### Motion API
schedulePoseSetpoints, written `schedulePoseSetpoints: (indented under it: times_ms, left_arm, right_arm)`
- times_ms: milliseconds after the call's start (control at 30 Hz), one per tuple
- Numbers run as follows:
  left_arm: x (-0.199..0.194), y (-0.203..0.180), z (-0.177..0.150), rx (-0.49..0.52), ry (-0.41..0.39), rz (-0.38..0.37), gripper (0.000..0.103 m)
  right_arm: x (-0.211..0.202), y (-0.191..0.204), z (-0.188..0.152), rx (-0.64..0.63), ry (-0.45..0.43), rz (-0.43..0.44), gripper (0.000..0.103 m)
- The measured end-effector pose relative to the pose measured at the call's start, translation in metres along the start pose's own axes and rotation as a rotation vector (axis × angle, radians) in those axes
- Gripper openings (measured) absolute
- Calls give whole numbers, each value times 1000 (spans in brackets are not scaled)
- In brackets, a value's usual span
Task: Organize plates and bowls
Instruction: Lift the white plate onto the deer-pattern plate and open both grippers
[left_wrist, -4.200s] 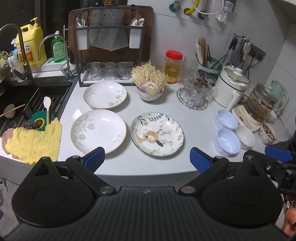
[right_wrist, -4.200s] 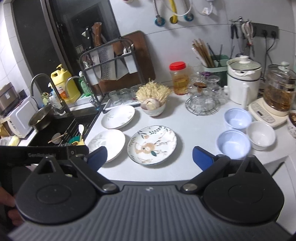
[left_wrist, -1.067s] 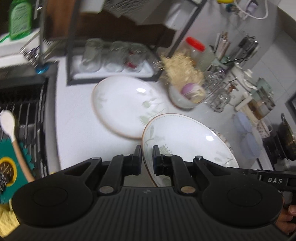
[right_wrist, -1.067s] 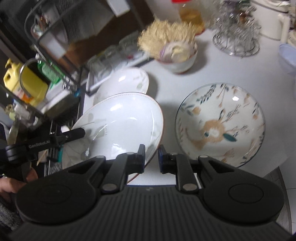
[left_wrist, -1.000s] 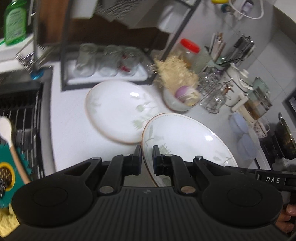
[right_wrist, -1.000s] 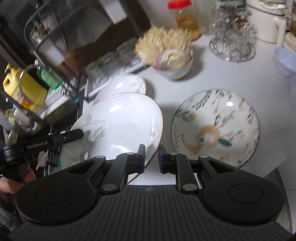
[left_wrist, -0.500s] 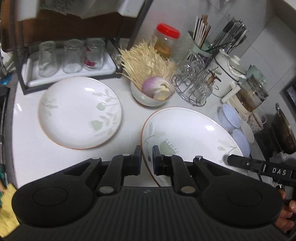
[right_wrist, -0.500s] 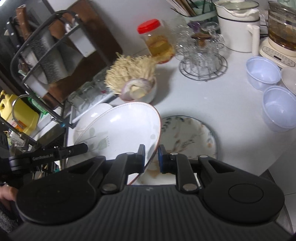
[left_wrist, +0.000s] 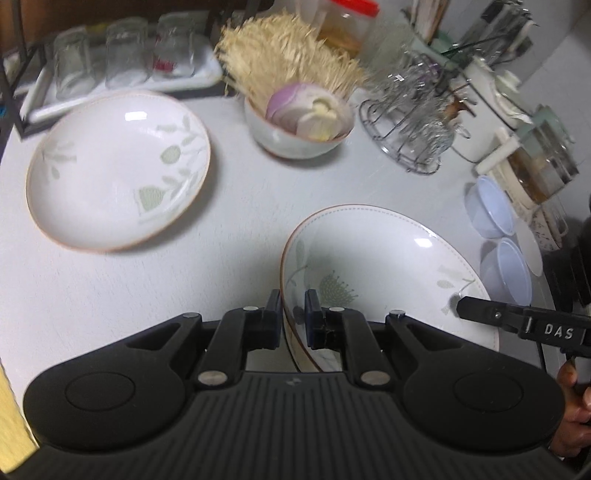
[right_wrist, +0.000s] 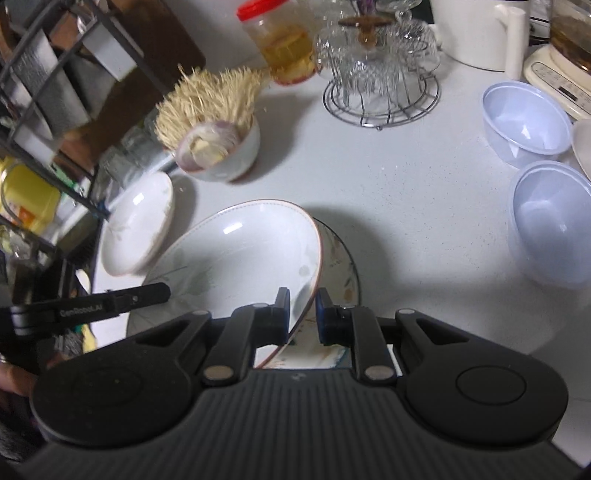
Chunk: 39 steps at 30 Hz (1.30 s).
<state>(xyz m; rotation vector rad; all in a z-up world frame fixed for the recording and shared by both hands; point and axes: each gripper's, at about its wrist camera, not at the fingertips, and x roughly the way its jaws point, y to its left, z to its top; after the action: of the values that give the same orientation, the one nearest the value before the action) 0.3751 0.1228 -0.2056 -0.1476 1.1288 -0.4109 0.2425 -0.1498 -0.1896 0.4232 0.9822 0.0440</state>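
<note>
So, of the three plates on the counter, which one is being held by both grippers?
The white plate with the dandelion print, clamped at opposite rims by the left gripper and right gripper. The leaf-print plate sits free; the colourful plate lies beneath.

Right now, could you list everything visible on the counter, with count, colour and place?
held plate: one, white with leaf print, gripped at opposite rims, above the patterned plate
patterned plate: one, floral with dark rim, mostly hidden underneath
second white plate: one, on the counter, left
bowl: one, white, holding onion and mushrooms, at the back
plastic bowls: two, pale blue, right side
jar: one, red lid, back
wire rack: one, holding glassware
left gripper: black, shut on the held plate
right gripper: black, shut on the held plate
</note>
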Motion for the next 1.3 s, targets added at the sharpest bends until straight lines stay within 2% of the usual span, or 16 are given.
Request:
schedulePoseSetpoints:
  times_ms: [200, 400, 567, 800, 900, 933, 1000, 1100, 1200, 1300]
  left_arm:
    - [7, -13, -5, 3, 13, 63, 14]
    - [14, -19, -12, -6, 18, 121, 14]
    - [19, -17, -18, -42, 27, 139, 14]
    - [13, -12, -24, -115, 8, 126, 15]
    - [4, -8, -26, -153, 4, 96, 25]
    - [1, -8, -28, -156, -4, 90, 32]
    - [-5, -11, -30, -138, -14, 95, 36]
    - [-16, -12, -32, -124, -27, 71, 36]
    - [-33, -15, -32, -91, -54, 68, 36]
    - [-56, -17, -29, -61, -88, 58, 36]
  right_arm:
    - [10, -2, 1, -114, 30, -23, 18]
    - [21, -8, -1, -159, 45, -18, 18]
    - [27, -10, -1, -187, 39, -10, 17]
    - [30, -12, -2, -161, 38, -2, 18]
    - [26, -6, -3, -181, 5, -34, 19]
    - [23, -1, -7, -219, -23, -66, 20]
    - [23, 5, -10, -259, -40, -124, 20]
    - [20, -2, -10, -191, -50, -143, 19]
    - [9, 2, -8, -177, -98, -192, 19]
    - [-6, 11, -4, -159, -134, -174, 19]
